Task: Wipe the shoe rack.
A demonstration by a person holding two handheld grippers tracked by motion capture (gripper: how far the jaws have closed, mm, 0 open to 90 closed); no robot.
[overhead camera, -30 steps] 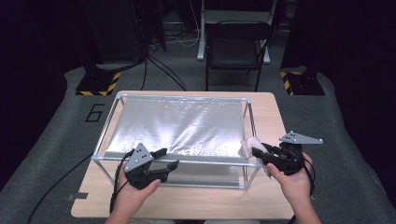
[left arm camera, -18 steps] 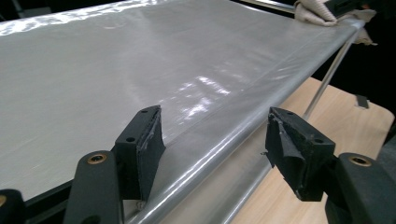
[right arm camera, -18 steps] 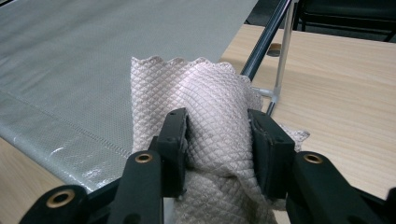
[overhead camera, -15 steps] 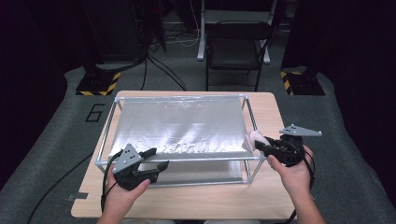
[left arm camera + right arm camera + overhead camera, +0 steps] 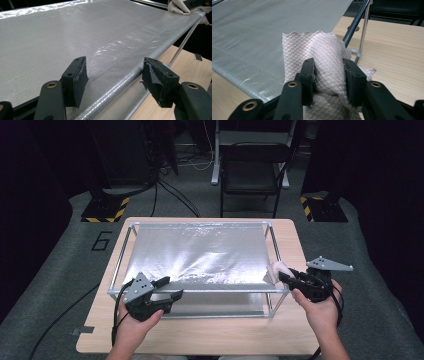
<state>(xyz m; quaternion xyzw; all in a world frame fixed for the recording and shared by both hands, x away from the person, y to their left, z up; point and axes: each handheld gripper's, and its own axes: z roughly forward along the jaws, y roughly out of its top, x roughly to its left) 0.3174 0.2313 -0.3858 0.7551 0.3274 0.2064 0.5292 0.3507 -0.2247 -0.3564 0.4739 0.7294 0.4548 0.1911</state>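
Observation:
A silvery sheet (image 5: 195, 255) is stretched flat over a metal rod frame (image 5: 200, 290) on a wooden table (image 5: 200, 335). My right gripper (image 5: 283, 276) is shut on a pale pink quilted cloth (image 5: 319, 55), which rests on the sheet's near right corner; the same cloth (image 5: 278, 268) shows in the high view. My left gripper (image 5: 167, 288) stands open at the sheet's near left edge, its jaws straddling the front rim (image 5: 117, 82) with nothing gripped. The cloth (image 5: 177, 6) appears far off in the left gripper view.
A black chair (image 5: 250, 175) stands behind the table. Yellow-black striped stand bases (image 5: 105, 212) sit on the grey floor, which bears a number 6 (image 5: 102, 241). Bare table wood (image 5: 392, 45) lies right of the frame.
My left gripper has moved right and forward along the front rod. My right gripper has shifted slightly, still holding the cloth on the near right corner.

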